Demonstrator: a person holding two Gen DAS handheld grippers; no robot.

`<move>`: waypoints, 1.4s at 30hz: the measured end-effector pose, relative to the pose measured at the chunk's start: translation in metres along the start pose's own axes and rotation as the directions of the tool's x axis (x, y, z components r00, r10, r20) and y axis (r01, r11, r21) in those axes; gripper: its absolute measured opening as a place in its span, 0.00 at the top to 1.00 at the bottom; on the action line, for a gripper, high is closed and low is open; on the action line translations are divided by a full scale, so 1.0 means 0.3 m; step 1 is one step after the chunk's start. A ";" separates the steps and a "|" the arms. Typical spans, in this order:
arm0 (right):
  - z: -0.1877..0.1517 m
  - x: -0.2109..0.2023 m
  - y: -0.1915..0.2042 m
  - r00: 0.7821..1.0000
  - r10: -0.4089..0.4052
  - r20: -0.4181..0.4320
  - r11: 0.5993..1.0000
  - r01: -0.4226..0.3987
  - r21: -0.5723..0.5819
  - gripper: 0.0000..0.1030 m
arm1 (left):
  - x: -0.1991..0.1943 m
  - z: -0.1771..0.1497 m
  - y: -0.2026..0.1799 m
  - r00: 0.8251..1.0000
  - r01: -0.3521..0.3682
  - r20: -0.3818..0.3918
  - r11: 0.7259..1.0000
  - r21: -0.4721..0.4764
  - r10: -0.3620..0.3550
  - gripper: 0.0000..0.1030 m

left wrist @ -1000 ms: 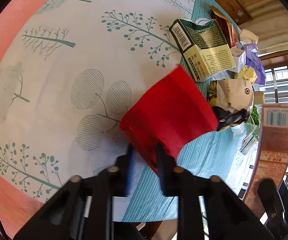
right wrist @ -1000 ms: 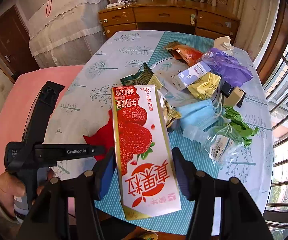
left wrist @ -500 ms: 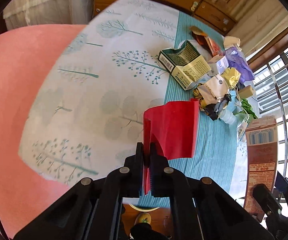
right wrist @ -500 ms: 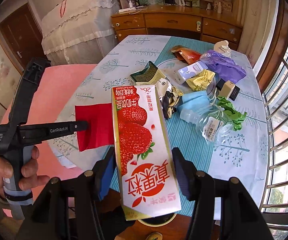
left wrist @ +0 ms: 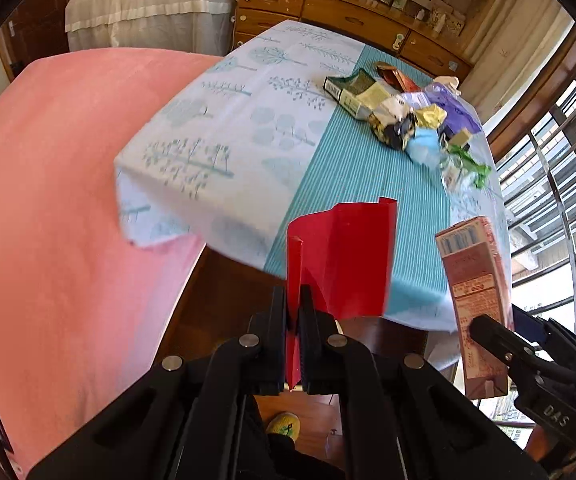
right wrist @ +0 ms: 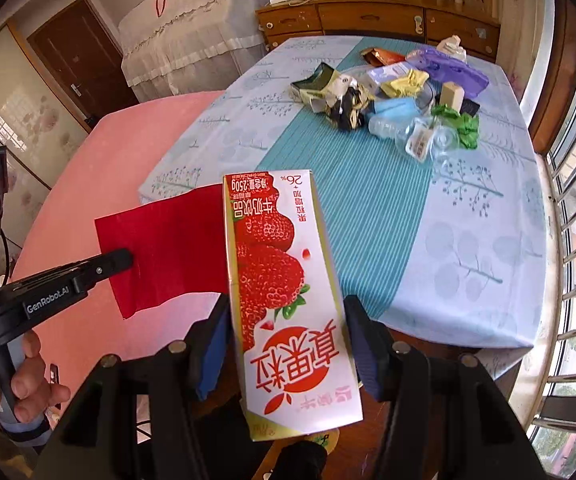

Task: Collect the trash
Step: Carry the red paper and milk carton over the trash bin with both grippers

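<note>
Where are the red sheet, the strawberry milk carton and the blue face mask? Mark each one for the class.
red sheet (left wrist: 347,264): left wrist view, middle of its flat face.
strawberry milk carton (right wrist: 284,280): right wrist view, printed front.
blue face mask (right wrist: 395,106): right wrist view, centre.

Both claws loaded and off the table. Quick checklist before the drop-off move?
1. Left claw grip: shut on the red sheet, pinched at one edge only, the rest hanging free. Ok, but thin.
2. Right claw grip: both pads against the carton, carton upright between them. Ok.
3. Loads clear of the table: both held off its near edge. Ok.
4. Claws clear of each other: sheet and carton overlap in the right wrist view; whether they touch, cannot tell.
5. Bin location: none in either view. Cannot tell.
6. Table cleared: pile remains. Not ok.
</note>
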State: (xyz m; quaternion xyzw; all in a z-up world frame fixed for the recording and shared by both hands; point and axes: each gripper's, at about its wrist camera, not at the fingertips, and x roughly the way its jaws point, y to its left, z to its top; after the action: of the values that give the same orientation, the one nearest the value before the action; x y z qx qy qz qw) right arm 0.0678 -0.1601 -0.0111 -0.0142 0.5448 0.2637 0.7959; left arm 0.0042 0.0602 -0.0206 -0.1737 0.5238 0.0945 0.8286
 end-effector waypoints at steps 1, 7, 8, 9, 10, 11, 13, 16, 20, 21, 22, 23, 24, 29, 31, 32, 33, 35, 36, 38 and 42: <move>-0.028 0.004 -0.004 1.000 0.004 -0.017 1.000 -0.004 0.010 0.46 | -0.007 -0.032 0.004 1.000 -0.005 -0.010 1.000 -0.001 0.005 0.97; -0.171 0.092 -0.012 0.991 -0.006 -0.133 0.999 0.012 0.048 0.46 | 0.008 -0.186 0.030 0.997 -0.043 -0.057 0.999 0.005 0.044 0.97; -0.190 0.110 -0.017 0.989 -0.010 -0.147 0.998 0.019 0.056 0.46 | 0.026 -0.213 0.033 0.996 -0.048 -0.072 0.999 0.011 0.049 0.97; -0.211 0.132 -0.019 0.986 -0.018 -0.163 0.997 0.029 0.067 0.46 | 0.045 -0.235 0.036 0.995 -0.054 -0.084 0.998 0.016 0.055 0.97; -0.231 0.155 -0.022 0.984 -0.025 -0.177 0.996 0.039 0.077 0.46 | 0.066 -0.253 0.036 0.994 -0.058 -0.096 0.998 0.021 0.060 0.97; -0.250 0.178 -0.024 0.981 -0.034 -0.190 0.995 0.051 0.085 0.46 | 0.091 -0.273 0.037 0.992 -0.061 -0.109 0.998 0.027 0.064 0.97; -0.282 0.229 -0.028 0.975 -0.060 -0.213 0.992 0.082 0.097 0.46 | 0.150 -0.310 0.036 0.989 -0.066 -0.131 0.997 0.042 0.071 0.97; -0.322 0.315 -0.047 0.963 -0.101 -0.248 0.984 0.133 0.119 0.46 | 0.243 -0.349 0.026 0.983 -0.073 -0.161 0.995 0.073 0.084 0.97; -0.376 0.445 -0.081 0.950 -0.153 -0.273 0.969 0.199 0.148 0.46 | 0.387 -0.382 -0.004 0.978 -0.088 -0.177 0.986 0.140 0.113 0.97; -0.385 0.475 -0.091 0.947 -0.161 -0.278 0.965 0.210 0.155 0.46 | 0.417 -0.384 -0.012 0.977 -0.091 -0.176 0.984 0.155 0.118 0.97; -0.399 0.505 -0.102 0.944 -0.166 -0.284 0.962 0.219 0.165 0.46 | 0.454 -0.388 -0.018 0.977 -0.095 -0.175 0.980 0.172 0.125 0.97; -0.412 0.543 -0.114 0.942 -0.167 -0.291 0.958 0.224 0.177 0.46 | 0.494 -0.393 -0.024 0.976 -0.098 -0.174 0.977 0.190 0.132 0.97; -0.423 0.578 -0.124 0.940 -0.168 -0.296 0.956 0.229 0.185 0.46 | 0.534 -0.397 -0.028 0.974 -0.107 -0.172 0.972 0.208 0.144 0.97; -0.490 0.768 -0.170 0.935 -0.185 -0.304 0.945 0.254 0.204 0.46 | 0.731 -0.423 -0.030 0.967 -0.138 -0.175 0.957 0.255 0.186 0.97; -0.512 0.833 -0.189 0.934 -0.187 -0.304 0.941 0.260 0.218 0.46 | 0.821 -0.446 -0.031 0.964 -0.138 -0.186 0.953 0.268 0.192 0.97; -0.526 0.866 -0.202 0.934 -0.190 -0.302 0.938 0.264 0.226 0.46 | 0.854 -0.456 -0.036 0.962 -0.138 -0.190 0.952 0.274 0.194 0.97; -0.541 0.900 -0.216 0.933 -0.194 -0.302 0.934 0.269 0.233 0.46 | 0.895 -0.468 -0.038 0.962 -0.137 -0.193 0.950 0.282 0.196 0.97; -0.569 0.961 -0.241 0.932 -0.195 -0.306 0.929 0.275 0.247 0.45 | 0.974 -0.496 -0.047 0.961 -0.130 -0.197 0.945 0.299 0.195 0.96; -0.585 0.992 -0.255 0.931 -0.197 -0.308 0.926 0.280 0.254 0.45 | 1.005 -0.508 -0.051 0.961 -0.127 -0.199 0.943 0.307 0.194 0.96; -0.612 1.049 -0.281 0.929 -0.195 -0.316 0.919 0.285 0.271 0.45 | 1.071 -0.535 -0.058 0.960 -0.115 -0.205 0.938 0.327 0.189 0.96; -0.629 1.129 -0.330 0.926 -0.189 -0.327 0.911 0.290 0.293 0.45 | 1.167 -0.563 -0.054 0.960 -0.081 -0.223 0.929 0.360 0.170 0.86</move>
State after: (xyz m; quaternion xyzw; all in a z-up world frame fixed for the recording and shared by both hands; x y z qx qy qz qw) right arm 0.0391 -0.1667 -0.4102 0.0154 0.6869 0.0612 0.7240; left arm 0.0203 -0.0290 -0.3990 -0.0010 0.6426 0.0312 0.7655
